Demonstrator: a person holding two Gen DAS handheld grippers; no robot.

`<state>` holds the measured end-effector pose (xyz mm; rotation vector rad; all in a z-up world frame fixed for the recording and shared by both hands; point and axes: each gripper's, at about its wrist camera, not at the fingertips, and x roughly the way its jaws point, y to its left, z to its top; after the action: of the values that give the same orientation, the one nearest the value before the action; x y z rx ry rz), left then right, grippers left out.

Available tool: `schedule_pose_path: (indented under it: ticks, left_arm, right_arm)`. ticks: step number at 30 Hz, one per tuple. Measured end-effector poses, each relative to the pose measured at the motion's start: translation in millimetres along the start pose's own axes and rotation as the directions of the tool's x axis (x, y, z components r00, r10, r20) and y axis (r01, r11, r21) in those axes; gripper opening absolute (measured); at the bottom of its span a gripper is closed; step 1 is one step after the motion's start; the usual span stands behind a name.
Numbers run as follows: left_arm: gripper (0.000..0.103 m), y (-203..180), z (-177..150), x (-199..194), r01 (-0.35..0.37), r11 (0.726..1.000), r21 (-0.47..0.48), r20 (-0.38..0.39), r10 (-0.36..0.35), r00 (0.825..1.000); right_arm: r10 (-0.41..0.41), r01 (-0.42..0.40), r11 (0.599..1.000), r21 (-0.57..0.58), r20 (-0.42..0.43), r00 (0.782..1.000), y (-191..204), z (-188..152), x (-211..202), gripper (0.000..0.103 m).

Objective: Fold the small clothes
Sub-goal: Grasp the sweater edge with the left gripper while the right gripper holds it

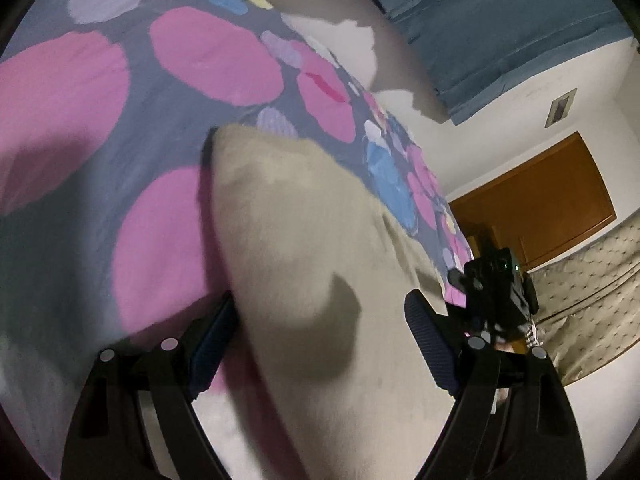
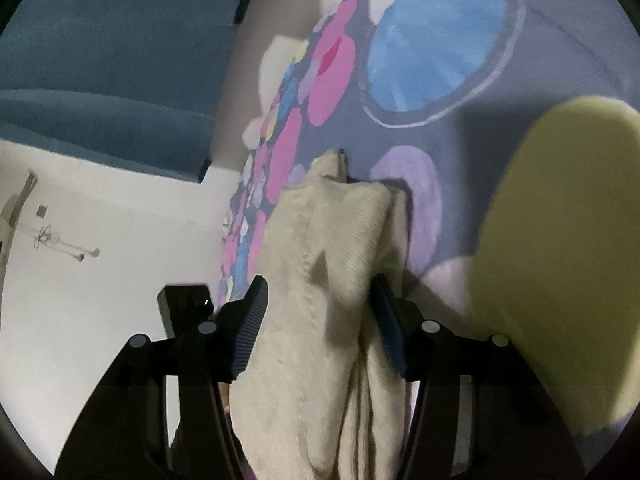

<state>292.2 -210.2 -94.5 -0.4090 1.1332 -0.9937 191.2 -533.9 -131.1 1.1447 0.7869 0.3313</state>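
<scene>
A beige knitted garment (image 1: 304, 248) lies on a bedspread (image 1: 168, 120) printed with pink and blue circles. My left gripper (image 1: 320, 304) stands wide open low over it, with the cloth passing between the fingers and neither pad pressing it. In the right wrist view the same garment (image 2: 328, 232) is bunched into folds and runs up between the half-parted pads of my right gripper (image 2: 320, 284), loose in the gap. The right gripper's black body (image 1: 496, 292) shows at the bed's edge in the left wrist view.
A pale yellow-green soft thing (image 2: 560, 260), blurred, lies close on the right of the garment. Past the bed are a white wall (image 1: 500, 120), a blue curtain (image 1: 500, 20), a brown wooden door (image 1: 552, 208) and a quilted beige mattress (image 1: 592, 292).
</scene>
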Motion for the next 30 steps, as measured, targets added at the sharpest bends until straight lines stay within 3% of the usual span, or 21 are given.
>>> schedule_pose_path:
  ticks: [2, 4, 6, 7, 9, 11, 16, 21, 30]
  left_arm:
    - [0.083, -3, -1, 3, -0.016, 0.999, 0.030, 0.017, 0.015, 1.000]
    - [0.076, -9, -2, 7, -0.055, 0.996, 0.070, 0.028, 0.053, 0.998]
    - [0.057, -10, -4, 10, -0.104, 0.990, 0.091, 0.028, 0.102, 0.994]
    - [0.053, -8, -5, 8, -0.115, 0.990, 0.081, 0.034, 0.112, 0.993]
    - [0.032, -2, -3, 7, -0.119, 0.992, 0.052, 0.031, 0.117, 0.993]
    - [0.025, 3, -2, 4, -0.116, 0.993, 0.022, 0.033, 0.115, 0.993]
    - [0.020, -22, -9, -11, -0.212, 0.970, 0.122, 0.117, 0.198, 0.973]
    - [0.018, -38, -9, -38, -0.206, 0.964, 0.167, 0.163, 0.179, 0.970]
    - [0.018, -4, 11, -72, -0.223, 0.965, 0.136, 0.172, 0.199, 0.965]
  right_arm:
    - [0.011, -0.011, 1.000, -0.014, -0.013, 1.000, 2, 1, 5, 0.053]
    - [0.014, -0.014, 0.999, -0.034, -0.016, 1.000, 4, 0, 8, 0.053]
    - [-0.015, 0.015, 0.998, -0.053, -0.010, 1.000, 6, -1, 11, 0.048]
    - [-0.037, 0.036, 0.997, -0.065, -0.010, 0.999, 8, -2, 13, 0.046]
    - [-0.071, 0.070, 0.994, -0.080, -0.013, 0.997, 8, -3, 15, 0.031]
    - [-0.088, 0.088, 0.993, -0.075, -0.007, 0.996, 5, -4, 15, 0.019]
    - [-0.113, 0.119, 0.978, -0.170, 0.045, 0.993, 26, -14, 11, 0.016]
    - [-0.070, 0.080, 0.970, -0.230, 0.053, 0.996, 52, -21, 19, 0.016]
    - [0.007, -0.003, 0.977, -0.213, 0.015, 1.000, 70, -14, 68, 0.016]
